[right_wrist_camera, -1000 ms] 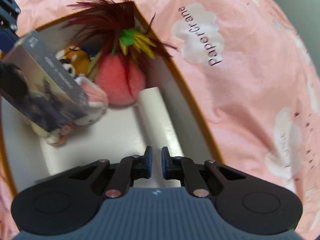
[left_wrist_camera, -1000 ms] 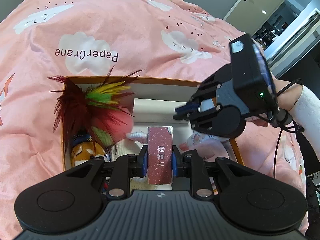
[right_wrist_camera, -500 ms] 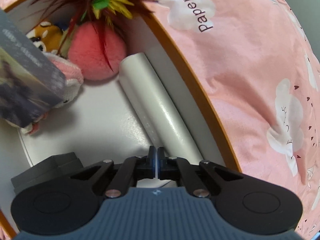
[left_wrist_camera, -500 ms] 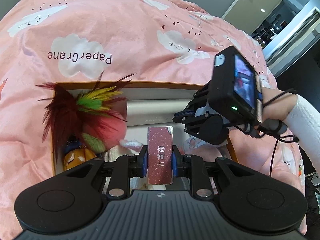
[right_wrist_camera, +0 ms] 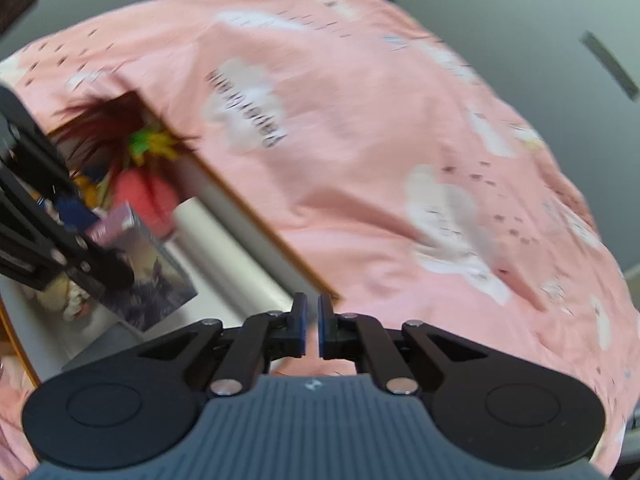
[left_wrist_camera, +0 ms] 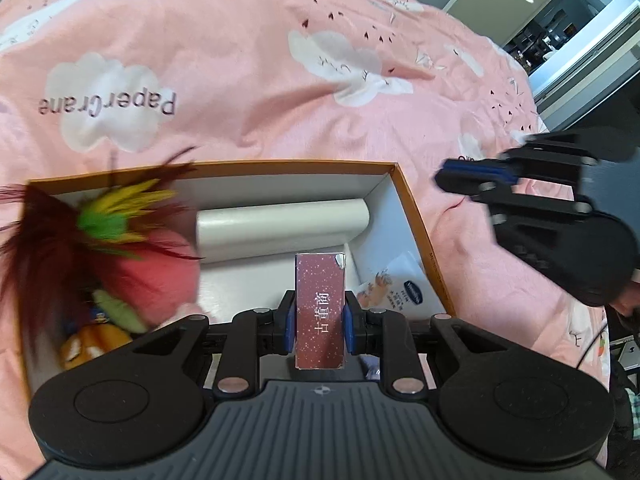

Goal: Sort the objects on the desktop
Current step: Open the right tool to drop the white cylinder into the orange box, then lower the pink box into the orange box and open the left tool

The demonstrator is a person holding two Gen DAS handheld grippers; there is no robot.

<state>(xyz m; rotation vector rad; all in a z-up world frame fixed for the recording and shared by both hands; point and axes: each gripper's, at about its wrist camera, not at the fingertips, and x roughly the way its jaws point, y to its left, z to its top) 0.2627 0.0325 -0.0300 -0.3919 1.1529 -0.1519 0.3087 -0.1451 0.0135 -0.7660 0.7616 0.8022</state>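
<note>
My left gripper (left_wrist_camera: 320,322) is shut on a dark red card box (left_wrist_camera: 320,310) with white Chinese characters, held upright over the orange-rimmed open box (left_wrist_camera: 416,216). The same card box shows in the right wrist view (right_wrist_camera: 148,272), between the left gripper's fingers. Inside the open box lie a white roll (left_wrist_camera: 280,228), a pink plush ball with feathers (left_wrist_camera: 152,276), an orange plush toy (left_wrist_camera: 92,344) and a small white packet (left_wrist_camera: 394,284). My right gripper (right_wrist_camera: 311,330) is empty, jaws nearly closed with a narrow gap, outside the box over the pink cover. It also shows in the left wrist view (left_wrist_camera: 476,176).
The box rests on a pink bed cover (left_wrist_camera: 280,60) printed with white clouds and "PaperCrane". A grey wall (right_wrist_camera: 520,20) lies beyond the bed. A doorway (left_wrist_camera: 580,32) opens at the far right.
My right gripper has pulled out of the box to its right side, over the cover, and its jaws parted slightly. My left gripper still holds the card box, shifted a little lower over the box.
</note>
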